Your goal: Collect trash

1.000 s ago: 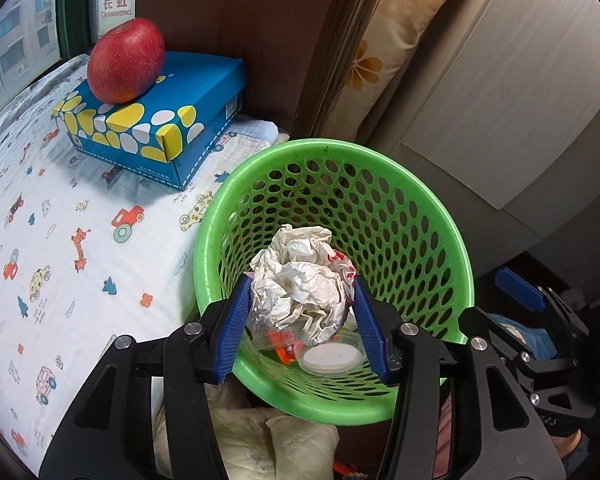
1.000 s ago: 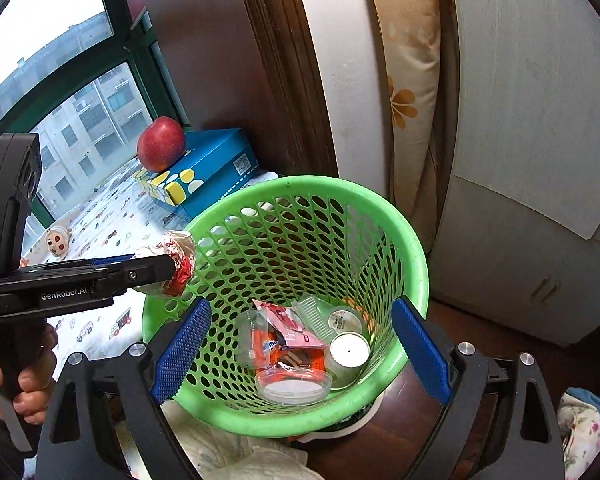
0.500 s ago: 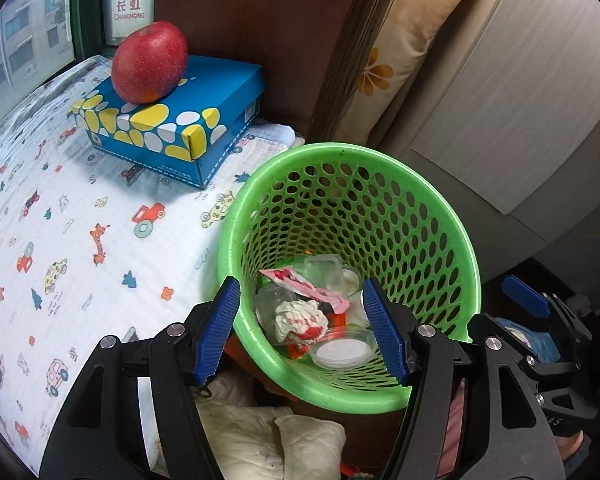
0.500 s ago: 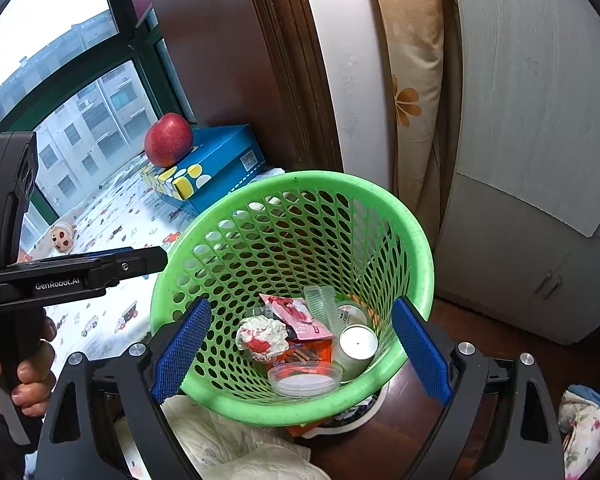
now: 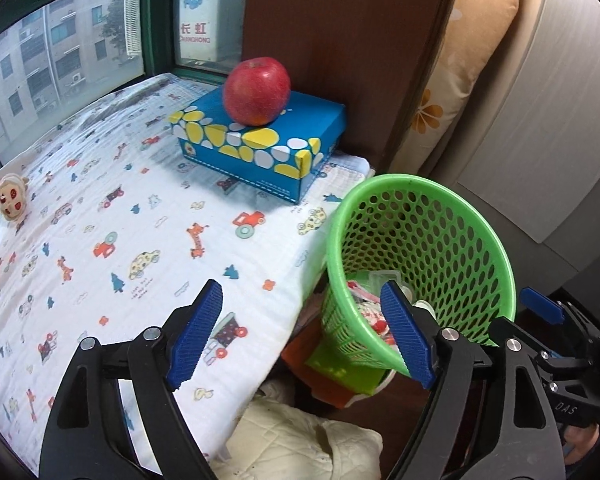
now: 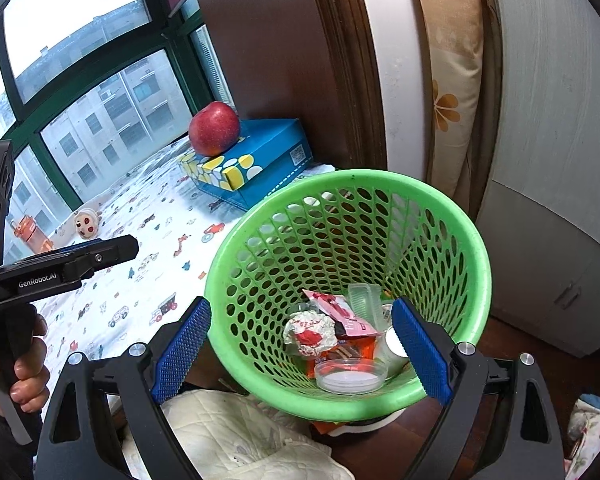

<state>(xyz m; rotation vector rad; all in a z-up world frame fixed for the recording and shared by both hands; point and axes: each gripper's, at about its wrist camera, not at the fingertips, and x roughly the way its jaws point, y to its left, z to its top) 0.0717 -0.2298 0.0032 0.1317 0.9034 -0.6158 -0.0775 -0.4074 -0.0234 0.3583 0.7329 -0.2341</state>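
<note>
The green perforated basket (image 6: 452,240) stands beside the printed bed sheet. Inside lie a crumpled white-and-red wrapper (image 6: 310,330), a pink packet (image 6: 338,308), a clear round lid (image 6: 350,376) and other scraps. My right gripper (image 6: 300,348) hangs open over the basket's near rim, nothing between its pads. My left gripper (image 5: 300,336) has its jaws opening and empty; it sits over the bed's edge, its right pad (image 5: 406,332) in front of the basket (image 5: 440,240). The left gripper's body (image 6: 60,264) shows at the left of the right wrist view.
A red apple (image 5: 257,90) rests on a blue spotted box (image 5: 260,148) at the back of the sheet (image 5: 100,240). A small doll face (image 5: 10,198) lies at the far left. Cream cloth (image 5: 300,444) lies below the bed edge. A flowered cushion (image 5: 460,80) leans by the cabinet.
The left gripper let go of the crumpled wrapper, which dropped into the basket. Its jaws widened and it drew away to the left over the bed. The right gripper shifted slightly.
</note>
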